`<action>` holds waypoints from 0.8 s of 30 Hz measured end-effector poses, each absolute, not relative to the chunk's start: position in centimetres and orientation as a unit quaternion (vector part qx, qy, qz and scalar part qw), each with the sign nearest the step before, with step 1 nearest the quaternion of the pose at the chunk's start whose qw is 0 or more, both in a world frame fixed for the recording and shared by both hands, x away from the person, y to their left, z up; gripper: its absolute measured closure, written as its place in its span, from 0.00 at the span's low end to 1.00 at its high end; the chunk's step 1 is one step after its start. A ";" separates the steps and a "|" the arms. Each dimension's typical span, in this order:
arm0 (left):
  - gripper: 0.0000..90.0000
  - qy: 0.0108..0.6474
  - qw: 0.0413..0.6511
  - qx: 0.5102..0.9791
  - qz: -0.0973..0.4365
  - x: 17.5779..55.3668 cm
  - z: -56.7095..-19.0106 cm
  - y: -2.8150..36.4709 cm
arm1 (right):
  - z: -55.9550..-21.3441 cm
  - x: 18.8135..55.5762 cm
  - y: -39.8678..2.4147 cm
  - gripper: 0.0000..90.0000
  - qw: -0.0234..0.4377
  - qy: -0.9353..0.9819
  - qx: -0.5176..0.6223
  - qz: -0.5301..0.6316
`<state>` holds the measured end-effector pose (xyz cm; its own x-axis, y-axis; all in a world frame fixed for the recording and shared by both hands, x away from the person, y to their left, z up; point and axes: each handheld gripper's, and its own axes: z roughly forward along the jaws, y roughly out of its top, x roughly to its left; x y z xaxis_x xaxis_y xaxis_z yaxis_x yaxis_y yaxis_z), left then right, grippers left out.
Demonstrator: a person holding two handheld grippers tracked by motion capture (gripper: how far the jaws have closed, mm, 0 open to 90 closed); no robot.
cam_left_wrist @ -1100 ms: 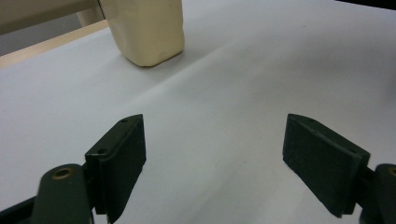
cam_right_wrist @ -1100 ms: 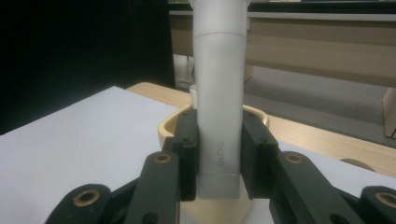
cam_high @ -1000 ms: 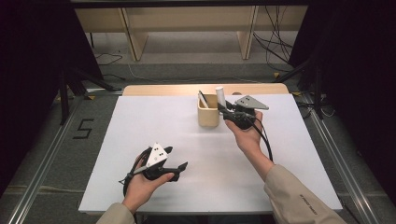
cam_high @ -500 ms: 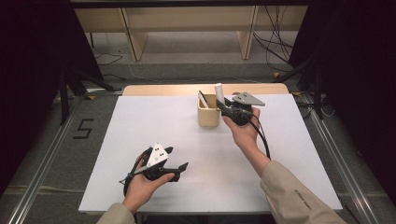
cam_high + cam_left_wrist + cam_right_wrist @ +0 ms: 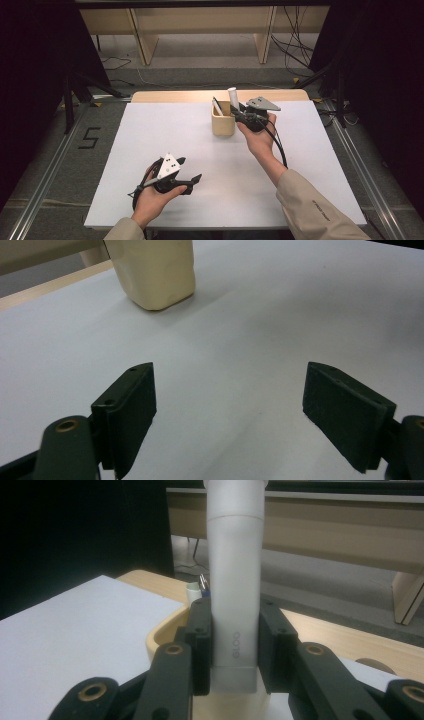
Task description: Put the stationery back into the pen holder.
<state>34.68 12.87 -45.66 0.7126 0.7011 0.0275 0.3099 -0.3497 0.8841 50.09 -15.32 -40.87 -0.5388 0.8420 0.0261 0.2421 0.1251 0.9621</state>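
A beige cup (image 5: 222,125) stands at the back middle of the white table top (image 5: 150,145), with a dark pen (image 5: 217,106) leaning in it. My right gripper (image 5: 239,111) is shut on an upright white glue stick (image 5: 233,97), just above the cup's right rim. In the right gripper view both pads press the stick (image 5: 235,580) near its lower end, with the cup's rim (image 5: 159,636) below and behind. My left gripper (image 5: 192,171) rests near the front edge, open and holding nothing. Its view looks over bare table between its jaws toward the cup (image 5: 152,270).
A strip of wooden table edge (image 5: 170,96) runs behind the white top. Beyond it stand wooden shelf legs (image 5: 265,40) and loose cables (image 5: 295,50) on the floor. Metal rails (image 5: 45,190) flank the table on both sides.
The right gripper has edged slightly left and back with the glue stick, closer over the cup. The left gripper has stayed put.
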 end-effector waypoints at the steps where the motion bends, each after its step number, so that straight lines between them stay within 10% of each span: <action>1: 0.24 0.318 0.474 0.795 0.207 34.7 -45.7 12.9 | -40.8 50.1 -15.3 0.79 0.281 0.696 0.390 0.534; 24: 0.24 0.319 0.472 0.796 0.205 34.7 -45.7 12.9 | -40.6 51.2 -14.7 0.79 0.284 0.699 0.392 0.526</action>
<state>34.72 12.88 -45.68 0.7126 0.7011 0.0260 0.3130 -0.3508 0.8826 51.18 -14.71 -40.60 -0.5308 0.8473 0.0157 0.2499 0.1388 0.9583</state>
